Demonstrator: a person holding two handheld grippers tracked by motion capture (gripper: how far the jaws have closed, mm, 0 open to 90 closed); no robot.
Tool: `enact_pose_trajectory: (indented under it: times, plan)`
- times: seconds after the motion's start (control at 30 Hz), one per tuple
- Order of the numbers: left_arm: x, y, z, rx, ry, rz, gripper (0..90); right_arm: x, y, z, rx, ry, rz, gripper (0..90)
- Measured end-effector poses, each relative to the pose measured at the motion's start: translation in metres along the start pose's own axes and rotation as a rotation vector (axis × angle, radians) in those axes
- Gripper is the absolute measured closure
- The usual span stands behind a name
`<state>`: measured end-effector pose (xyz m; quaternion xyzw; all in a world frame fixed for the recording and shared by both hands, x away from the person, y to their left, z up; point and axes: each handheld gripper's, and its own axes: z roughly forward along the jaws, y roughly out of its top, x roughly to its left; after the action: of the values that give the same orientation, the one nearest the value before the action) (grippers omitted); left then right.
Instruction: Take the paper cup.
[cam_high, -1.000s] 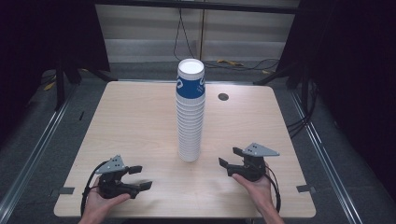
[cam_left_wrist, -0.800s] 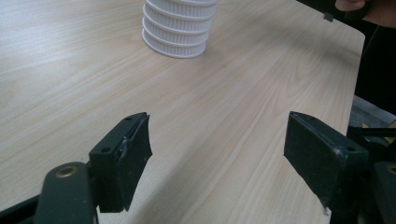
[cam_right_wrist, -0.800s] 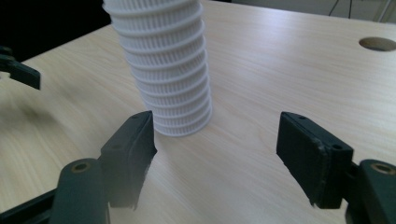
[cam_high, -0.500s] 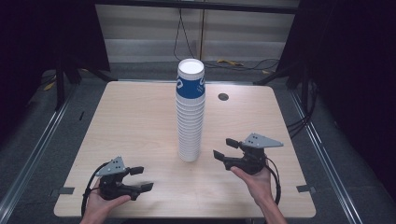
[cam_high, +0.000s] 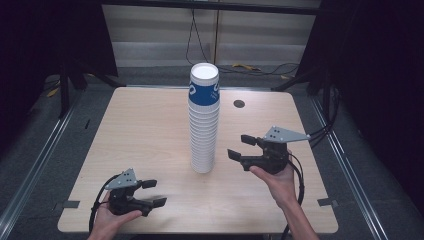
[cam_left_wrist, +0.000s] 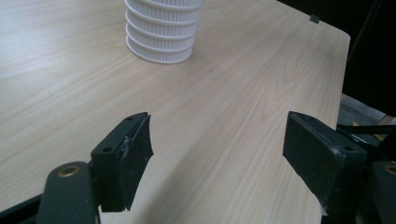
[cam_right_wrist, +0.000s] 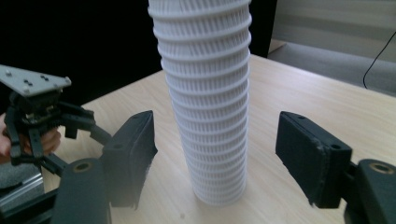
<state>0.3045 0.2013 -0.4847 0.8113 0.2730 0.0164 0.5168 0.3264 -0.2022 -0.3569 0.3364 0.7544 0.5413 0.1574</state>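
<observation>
We saw a tall stack of ribbed white paper cups (cam_high: 204, 125), round and slightly tapered, with a blue-printed cup on top, standing on a pale wood-grain table (cam_high: 135, 130). Its long axis ran upright, the open mouth facing up. The right gripper (cam_high: 246, 147), matte black with a grey three-cornered plate, was held off the table in the person's right hand (cam_high: 278, 181), pointing at the stack just ahead of its jaws. Its jaws had just been opening; they gaped with nothing between them. The left gripper (cam_high: 153, 193) sat low by the near table edge, jaws parted and empty, the stack well ahead of it.
</observation>
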Motion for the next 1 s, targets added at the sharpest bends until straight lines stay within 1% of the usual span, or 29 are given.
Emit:
enact_pose_trajectory:
  times: [0.07, 0.1, 0.17, 0.3, 0.37, 0.4, 0.47, 0.5, 0.57, 0.6, 0.63, 0.67, 0.7, 0.73, 0.77, 0.8, 0.83, 0.87, 0.9, 0.93, 0.97, 1.0]
  plan:
    - [0.000, 0.000, 0.001, 0.002, -0.004, -0.005, 23.1, 0.001, 0.003, 0.000, -0.009, 0.003, 0.000, 28.3]
    - [-0.001, -0.001, 0.002, 0.011, -0.007, -0.002, 22.6, 0.002, 0.007, 0.002, -0.015, 0.021, 0.000, 27.7]
    - [-0.001, -0.001, 0.002, 0.013, -0.011, 0.001, 22.6, 0.003, 0.008, 0.003, -0.015, 0.022, -0.001, 27.5]
    - [0.000, -0.001, 0.001, 0.012, -0.003, -0.005, 22.5, 0.001, 0.012, 0.004, -0.032, 0.040, 0.010, 26.4]
    - [0.001, -0.002, 0.003, 0.019, 0.007, -0.011, 22.5, 0.000, 0.017, 0.003, -0.040, 0.044, 0.004, 26.4]
    - [0.002, -0.002, 0.003, 0.021, 0.008, -0.011, 22.5, -0.001, 0.024, 0.002, -0.048, 0.050, -0.006, 26.4]
    - [0.002, -0.002, 0.004, 0.021, 0.008, -0.011, 22.6, -0.001, 0.027, 0.002, -0.056, 0.054, -0.006, 26.4]
    - [0.001, -0.002, 0.005, 0.020, 0.005, -0.012, 22.6, -0.002, 0.035, 0.002, -0.066, 0.063, -0.009, 26.4]
    - [0.000, -0.002, 0.005, 0.024, 0.005, -0.010, 22.6, -0.002, 0.044, 0.001, -0.068, 0.067, -0.020, 26.4]
    - [0.000, -0.002, 0.005, 0.024, 0.005, -0.010, 22.8, -0.002, 0.044, 0.001, -0.068, 0.067, -0.020, 26.4]
    - [0.000, -0.002, 0.005, 0.028, 0.001, -0.004, 24.1, -0.002, 0.052, 0.001, -0.071, 0.068, -0.035, 26.4]
    - [0.000, -0.002, 0.005, 0.028, 0.001, -0.004, 25.7, -0.002, 0.052, 0.001, -0.071, 0.068, -0.035, 26.4]
    - [0.000, -0.002, 0.005, 0.033, 0.000, 0.005, 25.7, -0.001, 0.056, 0.001, -0.072, 0.069, -0.041, 26.4]
    - [0.000, -0.002, 0.005, 0.033, -0.001, 0.007, 26.1, -0.001, 0.067, 0.000, -0.074, 0.067, -0.056, 26.4]
    - [-0.001, -0.003, 0.005, 0.033, -0.003, 0.007, 26.1, -0.002, 0.073, -0.002, -0.083, 0.069, -0.066, 26.4]
    - [-0.001, -0.003, 0.005, 0.033, -0.003, 0.007, 26.1, -0.002, 0.073, -0.002, -0.083, 0.069, -0.066, 26.4]
    - [-0.001, -0.002, 0.005, 0.033, -0.004, 0.006, 26.1, -0.002, 0.078, -0.003, -0.083, 0.072, -0.072, 26.4]
    - [-0.001, -0.003, 0.005, 0.031, -0.004, 0.006, 26.0, -0.002, 0.086, -0.003, -0.079, 0.075, -0.084, 26.1]
    - [-0.001, -0.003, 0.004, 0.032, -0.003, 0.005, 25.8, -0.002, 0.086, -0.003, -0.079, 0.075, -0.084, 26.1]
    - [0.000, -0.003, 0.004, 0.030, -0.001, 0.001, 25.3, -0.002, 0.095, -0.003, -0.059, 0.085, -0.099, 25.8]
    - [0.000, -0.002, 0.004, 0.032, 0.000, -0.001, 24.9, -0.002, 0.100, -0.003, -0.045, 0.083, -0.109, 24.9]
    - [0.000, -0.002, 0.004, 0.032, 0.000, -0.001, 24.8, -0.002, 0.100, -0.003, -0.045, 0.083, -0.109, 24.9]
